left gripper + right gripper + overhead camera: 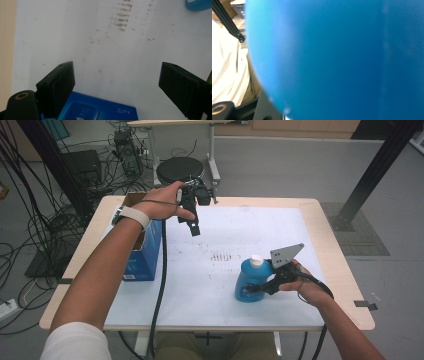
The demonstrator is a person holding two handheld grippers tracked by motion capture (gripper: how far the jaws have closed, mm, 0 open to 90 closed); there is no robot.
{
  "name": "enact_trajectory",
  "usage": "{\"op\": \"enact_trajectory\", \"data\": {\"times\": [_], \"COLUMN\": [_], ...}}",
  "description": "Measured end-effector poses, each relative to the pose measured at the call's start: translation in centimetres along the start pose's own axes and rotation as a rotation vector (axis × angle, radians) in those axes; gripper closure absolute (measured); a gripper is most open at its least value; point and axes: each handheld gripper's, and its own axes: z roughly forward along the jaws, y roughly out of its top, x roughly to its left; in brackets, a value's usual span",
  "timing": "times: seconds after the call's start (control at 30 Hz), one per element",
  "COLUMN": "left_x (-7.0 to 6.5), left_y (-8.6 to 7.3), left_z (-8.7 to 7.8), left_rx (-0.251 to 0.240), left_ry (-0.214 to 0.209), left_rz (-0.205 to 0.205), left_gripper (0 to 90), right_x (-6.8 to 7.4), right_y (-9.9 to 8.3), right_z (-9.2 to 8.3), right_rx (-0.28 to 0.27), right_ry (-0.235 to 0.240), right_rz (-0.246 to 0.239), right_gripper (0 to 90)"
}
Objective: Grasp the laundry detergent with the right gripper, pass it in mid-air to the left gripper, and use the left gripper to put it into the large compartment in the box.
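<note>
Our right gripper (264,281) clamps the blue bottle (248,281) low on its side; lifted carelessly, it could tip. Our left gripper (194,231) hangs open, empty.

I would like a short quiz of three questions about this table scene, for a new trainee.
1. True or false: the right gripper is shut on the blue bottle.
2. What colour is the bottle's cap?
3. The left gripper is: A) shut on the blue box; B) open, with nothing between its jaws; C) shut on the bottle.

Key
1. True: the bottle stands upright on the white mat with the gripper clamped on its side.
2. White.
3. B: the left gripper view shows its jaws wide apart above the mat, with the box's edge below them.
</note>
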Motion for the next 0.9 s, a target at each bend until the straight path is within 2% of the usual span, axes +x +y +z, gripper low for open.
{"op": "enact_trajectory", "data": {"times": [0.9], "left_x": [0.13], "left_y": [-0.16], "left_z": [-0.1], "left_rx": [0.004], "left_ry": [0.0], "left_rz": [-0.002], "left_gripper": [14.2], "right_x": [-0.15], "right_y": [0.04], "right_z": [0.03], "right_rx": [0.006], "right_ry": [0.007], "right_rz": [0.017], "right_gripper": [43.2]}}
